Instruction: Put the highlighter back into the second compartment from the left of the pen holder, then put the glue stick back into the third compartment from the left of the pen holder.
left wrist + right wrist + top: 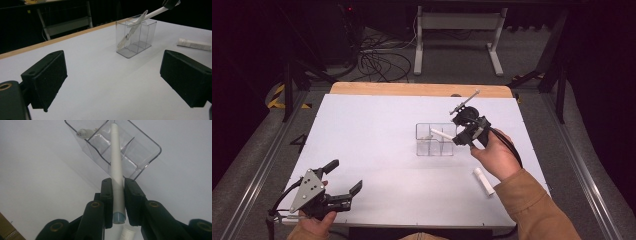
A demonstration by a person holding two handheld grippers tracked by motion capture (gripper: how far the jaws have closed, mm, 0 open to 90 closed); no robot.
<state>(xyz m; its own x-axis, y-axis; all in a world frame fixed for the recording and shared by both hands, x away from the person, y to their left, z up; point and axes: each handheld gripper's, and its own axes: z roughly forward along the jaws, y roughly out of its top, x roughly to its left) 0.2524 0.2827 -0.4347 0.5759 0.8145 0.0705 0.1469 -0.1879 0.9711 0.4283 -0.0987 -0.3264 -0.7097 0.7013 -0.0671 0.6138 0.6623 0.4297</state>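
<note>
From above, the right gripper (458,134) is clamping a white tube (441,134) over the clear organizer (435,140) at mid-table, open surface all around. The left gripper (112,82) is resting wide near the front edge. In the right gripper view, the tube is angling into a compartment.

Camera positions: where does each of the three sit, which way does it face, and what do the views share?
High view: above the person's side, looking forward and down on the table; both forearms and both grippers show.
Left gripper view: rides the open left gripper, looking level across at the clear organizer.
Right gripper view: rides the right gripper, looking along its white pen into the organizer.
Shared: organizer and pen appear in all three.
</note>
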